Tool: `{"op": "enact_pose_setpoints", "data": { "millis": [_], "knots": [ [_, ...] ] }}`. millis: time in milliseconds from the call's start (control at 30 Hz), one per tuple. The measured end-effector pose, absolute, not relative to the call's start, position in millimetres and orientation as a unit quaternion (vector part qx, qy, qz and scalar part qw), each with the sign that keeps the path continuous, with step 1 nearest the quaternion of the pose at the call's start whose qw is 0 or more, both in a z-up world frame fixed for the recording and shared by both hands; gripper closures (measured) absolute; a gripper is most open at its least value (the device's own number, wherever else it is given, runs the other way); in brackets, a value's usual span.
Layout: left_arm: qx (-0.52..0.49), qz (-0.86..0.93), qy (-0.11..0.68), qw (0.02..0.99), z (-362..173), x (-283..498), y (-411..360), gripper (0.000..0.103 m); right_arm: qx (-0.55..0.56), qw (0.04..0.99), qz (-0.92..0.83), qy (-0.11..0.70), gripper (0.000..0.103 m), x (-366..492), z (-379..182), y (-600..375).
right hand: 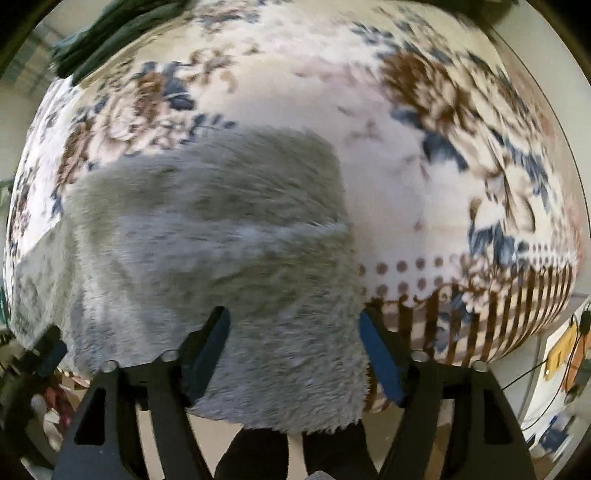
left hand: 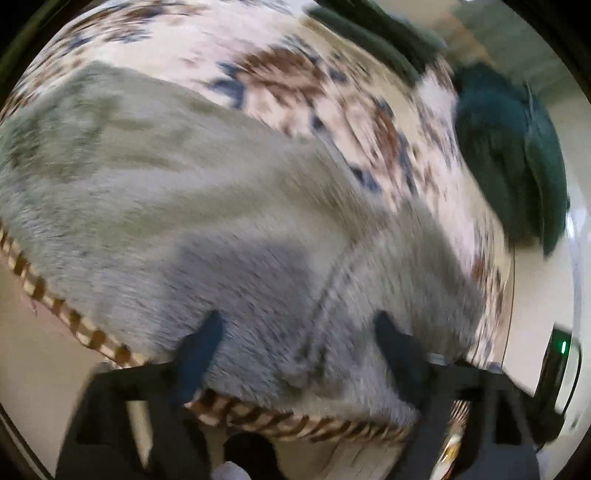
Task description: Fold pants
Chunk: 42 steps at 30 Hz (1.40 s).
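Observation:
Fuzzy grey pants [left hand: 207, 206] lie spread on a floral bed cover [left hand: 295, 66], reaching to its striped near edge. My left gripper [left hand: 299, 328] hovers over the pants near that edge, jaws wide apart, nothing pinched between the dark blue fingers [left hand: 201, 350]. In the right wrist view the grey pants [right hand: 221, 236] lie folded, one layer over another, and hang a little over the bed's edge. My right gripper [right hand: 295, 332] stands open just above that hanging end, its blue pads [right hand: 376, 350] clear of the fabric.
A dark green garment [left hand: 509, 155] lies heaped at the bed's right side, and another dark green cloth [right hand: 107, 33] at the far corner. A black device with a green light [left hand: 561, 354] sits on the pale floor. Cables and orange items [right hand: 569, 350] lie at the right.

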<state>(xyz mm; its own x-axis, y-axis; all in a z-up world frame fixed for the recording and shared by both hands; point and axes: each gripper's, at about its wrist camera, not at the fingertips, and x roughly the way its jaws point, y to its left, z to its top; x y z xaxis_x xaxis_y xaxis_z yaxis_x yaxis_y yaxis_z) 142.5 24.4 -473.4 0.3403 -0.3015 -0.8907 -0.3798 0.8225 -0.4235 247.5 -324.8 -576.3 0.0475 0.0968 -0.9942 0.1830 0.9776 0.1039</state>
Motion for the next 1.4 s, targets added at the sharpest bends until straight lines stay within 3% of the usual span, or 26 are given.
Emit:
{"op": "enact_pose_setpoints", "data": {
  "millis": [267,400,600,800,833,867,900,967,1133,1400],
  "knots": [
    [-0.414,0.159,0.473,0.761,-486.2,103.2,155.0,0.015,0.082,0.715,0.003,0.694,0.021,257.7,-566.2,-276.7],
    [-0.413,0.242,0.458,0.749,-513.0,86.2,225.6,0.015,0.089,0.711,-0.012,0.697,0.021,269.1,-576.8,-265.0],
    [-0.492,0.225,0.433,0.721,-561.0,99.6,274.4,0.015,0.096,0.708,-0.041,0.699,0.021,295.0,-595.6,-254.8],
    [-0.509,0.238,0.409,0.719,-570.5,121.9,281.8,0.015,0.091,0.707,-0.054,0.699,0.021,302.4,-603.5,-247.4],
    [-0.507,0.241,0.401,0.724,-568.8,123.4,281.1,0.018,0.093,0.707,-0.055,0.699,0.021,301.8,-604.6,-247.2],
    [-0.507,0.241,0.391,0.730,-566.1,123.7,279.8,0.037,0.095,0.707,-0.056,0.699,0.021,300.9,-605.5,-247.3],
    [-0.505,0.236,0.382,0.737,-563.3,124.3,278.1,0.067,0.098,0.707,-0.055,0.698,0.021,299.8,-606.1,-247.4],
    [-0.490,0.225,0.378,0.752,-553.9,128.7,272.2,0.082,0.104,0.708,-0.052,0.696,0.021,297.2,-607.7,-248.2],
    [-0.441,0.205,0.353,0.800,-508.8,135.6,245.5,0.087,0.124,0.710,-0.039,0.692,0.021,288.6,-606.7,-254.5],
    [-0.358,0.113,0.325,0.868,-388.9,145.4,145.0,0.088,0.159,0.717,0.000,0.679,0.021,272.6,-577.8,-286.9]
  ]
}}
